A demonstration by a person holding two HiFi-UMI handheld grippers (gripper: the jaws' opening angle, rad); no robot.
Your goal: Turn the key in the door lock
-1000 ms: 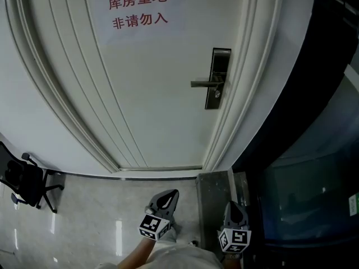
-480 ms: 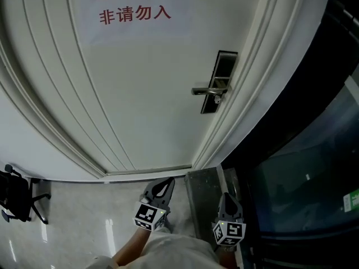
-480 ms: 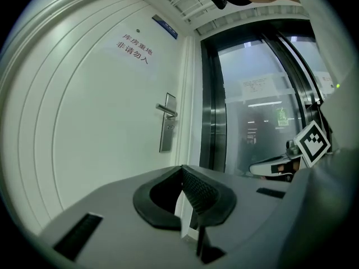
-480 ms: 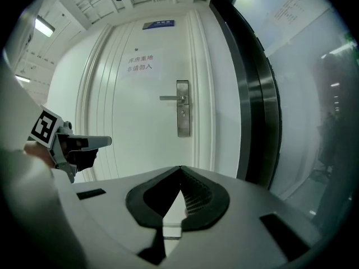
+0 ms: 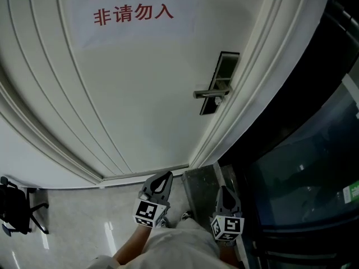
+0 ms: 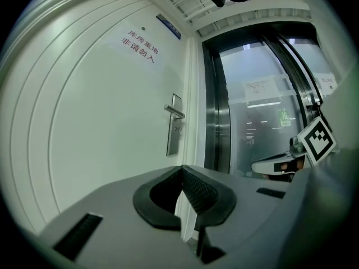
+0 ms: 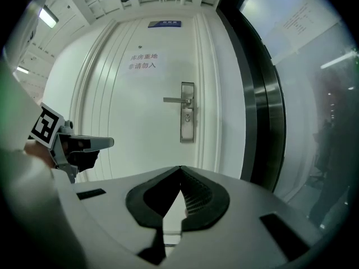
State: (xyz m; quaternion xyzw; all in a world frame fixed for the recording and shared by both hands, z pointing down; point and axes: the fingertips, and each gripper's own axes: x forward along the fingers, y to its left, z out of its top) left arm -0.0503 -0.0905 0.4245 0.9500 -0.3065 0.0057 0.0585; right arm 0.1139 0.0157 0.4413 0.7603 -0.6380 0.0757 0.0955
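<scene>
Right gripper view: right claw [image 7: 180, 168] clenched, tips meet, nothing between them. Left gripper view: left claw [image 6: 182, 170] also clenched tip to tip, empty. Head view: both claws low in frame, left claw [image 5: 166, 175] and right claw [image 5: 223, 189] side by side, pointing toward the door bottom, well apart from the lock. Marker cube [image 5: 147, 212] on left, marker cube [image 5: 227, 226] on right. White panelled door [image 5: 140, 94] ahead, shut. Lock plate [image 5: 220, 83] at door's right edge, lever handle [image 5: 212, 93] horizontal, sticking left. Keyhole cylinder [image 7: 187, 115] just below lever; key too small to tell. Red-character sign [image 5: 133, 14] upper door. Blue plate [image 7: 165, 23] above door. Dark glass partition [image 5: 303, 172] right of the frame. Glossy tile floor [image 5: 73, 228], black office chair [image 5: 14, 212] far left.
</scene>
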